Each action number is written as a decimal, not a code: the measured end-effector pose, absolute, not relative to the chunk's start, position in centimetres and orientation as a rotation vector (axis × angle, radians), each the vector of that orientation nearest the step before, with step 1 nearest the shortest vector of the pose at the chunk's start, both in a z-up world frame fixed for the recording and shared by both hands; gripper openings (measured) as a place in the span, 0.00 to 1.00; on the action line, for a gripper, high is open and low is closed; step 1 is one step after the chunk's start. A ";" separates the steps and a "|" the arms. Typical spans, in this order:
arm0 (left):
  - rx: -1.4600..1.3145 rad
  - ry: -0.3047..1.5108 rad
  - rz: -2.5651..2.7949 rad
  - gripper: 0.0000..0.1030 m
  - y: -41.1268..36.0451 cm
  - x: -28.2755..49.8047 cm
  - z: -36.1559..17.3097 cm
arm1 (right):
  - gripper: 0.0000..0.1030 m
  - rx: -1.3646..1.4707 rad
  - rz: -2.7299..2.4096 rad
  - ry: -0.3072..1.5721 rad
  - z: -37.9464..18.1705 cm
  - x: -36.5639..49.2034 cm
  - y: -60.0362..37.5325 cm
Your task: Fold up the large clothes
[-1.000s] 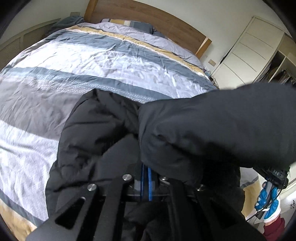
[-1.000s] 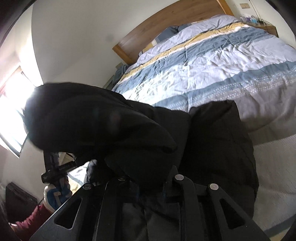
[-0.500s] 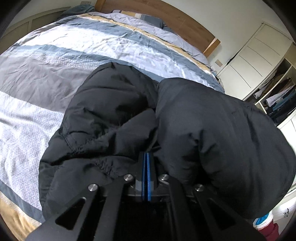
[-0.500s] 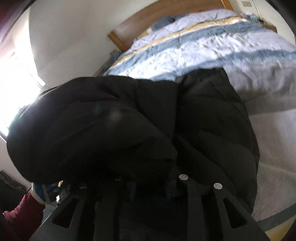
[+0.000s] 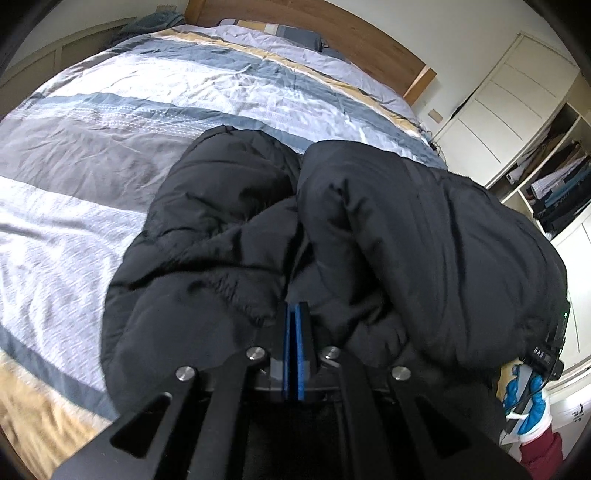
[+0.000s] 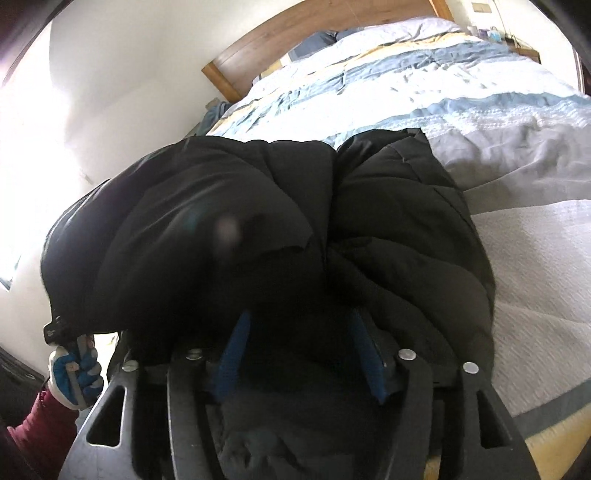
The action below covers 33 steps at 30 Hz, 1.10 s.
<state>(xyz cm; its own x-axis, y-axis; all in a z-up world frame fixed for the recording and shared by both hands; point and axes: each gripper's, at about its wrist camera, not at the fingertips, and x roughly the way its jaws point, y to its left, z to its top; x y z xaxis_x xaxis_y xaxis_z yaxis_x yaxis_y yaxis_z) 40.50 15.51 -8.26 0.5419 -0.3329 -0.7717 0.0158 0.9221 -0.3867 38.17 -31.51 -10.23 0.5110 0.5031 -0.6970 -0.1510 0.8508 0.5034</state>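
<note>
A black puffer jacket (image 5: 229, 229) lies bunched on the striped bed, folded over on itself; it also fills the right wrist view (image 6: 388, 229). My left gripper (image 5: 294, 314) has its blue pads pressed together at the jacket's near edge; any fabric between them is hidden. My right gripper (image 6: 299, 325) is open, its blue pads (image 6: 236, 343) spread apart with black fabric lying between and over them. The right gripper and its gloved hand (image 5: 528, 398) show at the jacket's right edge in the left wrist view.
The bed's striped duvet (image 5: 110, 122) stretches away to a wooden headboard (image 5: 354, 33). White wardrobe doors (image 5: 506, 96) and open shelves with clothes (image 5: 561, 184) stand to the right. The other gloved hand (image 6: 72, 373) shows at lower left in the right wrist view.
The lifted jacket half came down forward onto the rest of the jacket on the bed. My right gripper's pads opened; both grippers lowered toward the bed.
</note>
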 end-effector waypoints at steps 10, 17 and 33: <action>-0.328 0.885 -0.215 0.27 17.1 38.1 -2.4 | 0.60 0.380 0.412 0.871 -4.9 35.0 -32.8; -0.294 0.825 -0.250 0.34 14.7 40.8 1.7 | 0.69 0.354 0.471 0.771 0.1 37.2 -31.0; -0.202 0.924 -0.339 0.35 5.7 46.4 -3.3 | 0.74 0.172 0.561 0.872 -2.6 43.3 -22.8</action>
<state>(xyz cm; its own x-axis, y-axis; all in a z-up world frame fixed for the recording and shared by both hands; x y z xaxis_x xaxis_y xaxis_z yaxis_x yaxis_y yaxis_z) 46.41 5.72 -3.29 0.5552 -0.3705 -0.7446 0.1988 0.9285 -0.3137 43.29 -22.84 -2.61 0.5105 0.5313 -0.6761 -0.3950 0.8433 0.3644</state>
